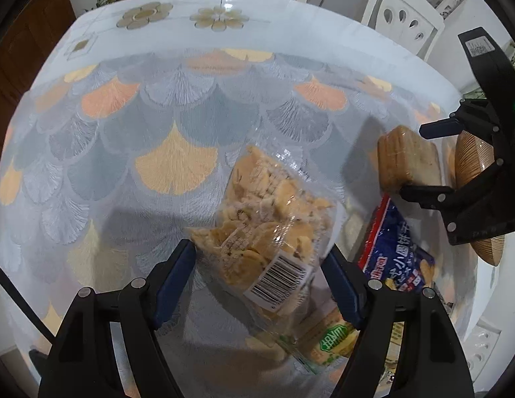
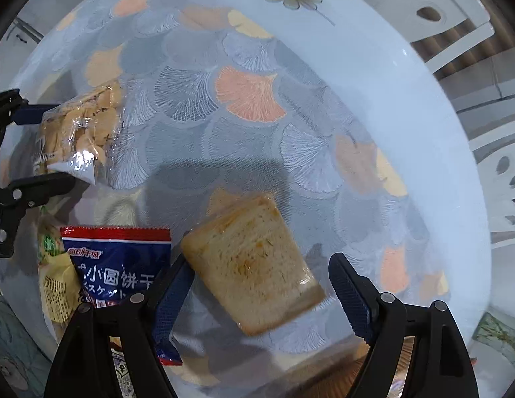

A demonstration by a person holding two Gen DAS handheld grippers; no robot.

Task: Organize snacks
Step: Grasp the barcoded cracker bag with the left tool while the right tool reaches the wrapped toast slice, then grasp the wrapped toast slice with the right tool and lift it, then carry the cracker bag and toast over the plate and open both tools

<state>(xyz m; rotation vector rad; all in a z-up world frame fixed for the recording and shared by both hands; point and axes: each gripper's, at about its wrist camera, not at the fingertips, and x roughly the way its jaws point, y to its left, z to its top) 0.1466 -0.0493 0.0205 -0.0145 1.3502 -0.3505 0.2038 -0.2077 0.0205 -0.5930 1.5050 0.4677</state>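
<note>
Black gripper arms with blue pads fill the near edge of both views. On the left wrist view, the left gripper (image 1: 257,265) has its jaws spread wide around a clear bag of crackers (image 1: 267,222); the left pad seems to touch the bag's corner, while the right pad stands just clear of it. A white barcode label sits at the bag's near end. Under it lies a yellow-green packet (image 1: 330,341), and just right of that a blue biscuit bag (image 1: 395,255) with a red top edge.

On the right wrist view, the right gripper (image 2: 257,285) is also open, jaws either side of a clear-wrapped bread slice pack (image 2: 251,265) — whether either pad touches it, I cannot tell. The pack is tilted, its far end pointing up and left.

All rest on a round table (image 2: 373,76) covered in a cloth of grey, orange and yellow fan shapes. White chairs (image 1: 400,23) stand at the far side.
</note>
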